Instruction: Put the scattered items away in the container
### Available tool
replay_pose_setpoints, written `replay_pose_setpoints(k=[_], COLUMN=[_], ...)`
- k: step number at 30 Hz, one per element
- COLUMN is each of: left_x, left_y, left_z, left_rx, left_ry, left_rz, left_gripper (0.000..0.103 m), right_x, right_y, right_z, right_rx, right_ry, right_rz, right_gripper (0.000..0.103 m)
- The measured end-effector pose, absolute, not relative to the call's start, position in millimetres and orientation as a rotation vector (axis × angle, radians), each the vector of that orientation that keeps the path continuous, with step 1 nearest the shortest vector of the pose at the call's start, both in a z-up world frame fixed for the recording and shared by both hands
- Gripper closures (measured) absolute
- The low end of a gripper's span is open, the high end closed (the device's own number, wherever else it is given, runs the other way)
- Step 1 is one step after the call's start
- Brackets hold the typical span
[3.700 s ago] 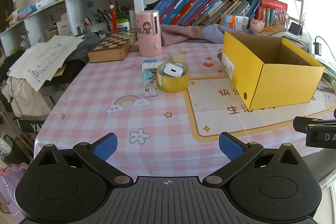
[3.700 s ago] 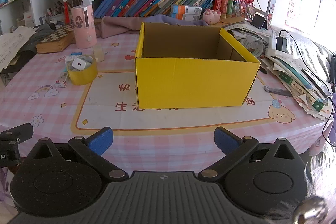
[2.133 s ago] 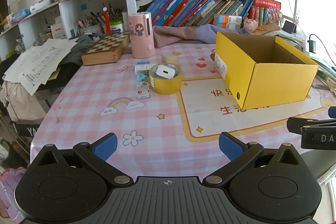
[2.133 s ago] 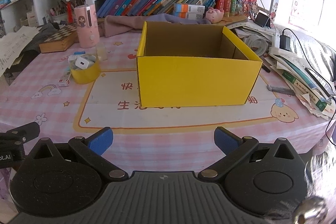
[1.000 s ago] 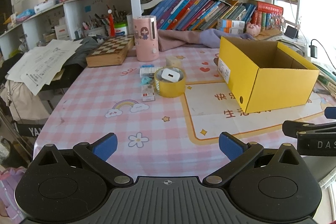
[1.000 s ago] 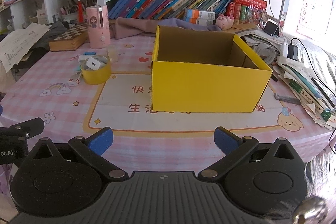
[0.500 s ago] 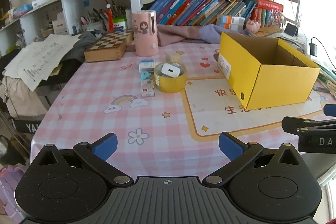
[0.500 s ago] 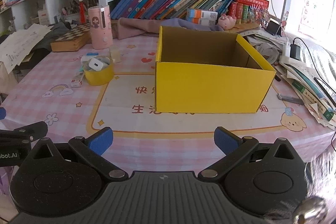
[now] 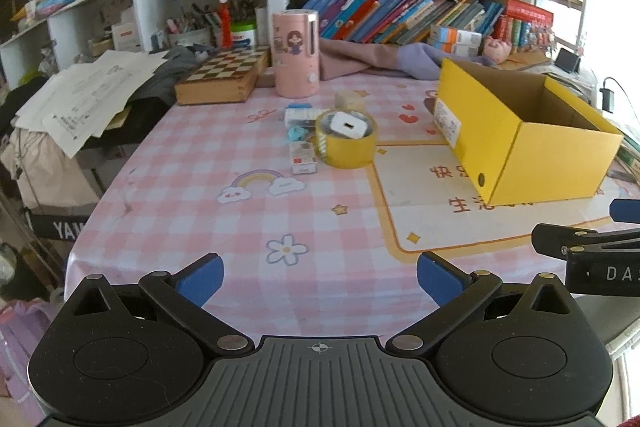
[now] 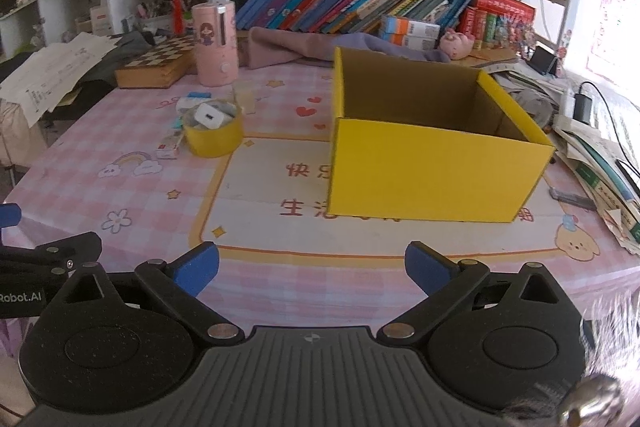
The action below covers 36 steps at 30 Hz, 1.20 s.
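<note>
The scattered items, a yellow tape roll point(image 9: 346, 143) with a white charger point(image 9: 347, 125) on top and small boxes point(image 9: 303, 157) beside it, lie left of the empty yellow box point(image 10: 432, 159) on the counter point(image 9: 192, 195). Both the left hand-held gripper point(image 9: 320, 273) and right hand-held gripper point(image 10: 312, 261) hover spread apart and empty near the counter's front edge; judging by this, nothing is tidied yet, and the next move calls for reaching forward to the cluster.

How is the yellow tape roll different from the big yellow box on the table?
The tape roll is round and low; the yellow box is rectangular, taller and far larger. The tape roll has a white charger resting on its top; the box looks empty, though its floor is partly hidden. Small items crowd the roll; the box stands apart. Both are yellow, open-topped and on the pink tablecloth.
</note>
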<state>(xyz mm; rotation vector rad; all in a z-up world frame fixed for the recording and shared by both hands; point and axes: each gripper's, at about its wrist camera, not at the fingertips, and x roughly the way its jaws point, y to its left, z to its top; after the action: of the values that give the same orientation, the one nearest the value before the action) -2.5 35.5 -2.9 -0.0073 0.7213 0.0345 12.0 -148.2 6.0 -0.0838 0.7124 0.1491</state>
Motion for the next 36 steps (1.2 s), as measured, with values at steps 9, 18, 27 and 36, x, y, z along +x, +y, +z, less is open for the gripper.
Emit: replay_pose_setpoints(k=[9, 18, 27, 36], left_x=[-6, -10, -12, 3], left_y=[65, 83, 90, 91], left_z=[-4, -3, -4, -5], left_rx=[-0.059, -0.087, -0.094, -0.086], left_ry=[0.728, 0.723, 0.715, 0.715], left_rz=[0.103, 0.156, 0.18, 0.195], left_gripper=[0.0, 0.0, 0.0, 0.0], right_x=[18, 24, 31, 45], right_y=[-120, -97, -87, -83], right_z=[7, 9, 8, 7], right_rx=[-0.114, -0.142, -0.156, -0.151], right_ry=[0.719, 0.714, 0.711, 0.695], right_rz=[0.228, 0.281, 0.32, 0.343], right_gripper=[0.006, 0.007, 0.007, 0.008])
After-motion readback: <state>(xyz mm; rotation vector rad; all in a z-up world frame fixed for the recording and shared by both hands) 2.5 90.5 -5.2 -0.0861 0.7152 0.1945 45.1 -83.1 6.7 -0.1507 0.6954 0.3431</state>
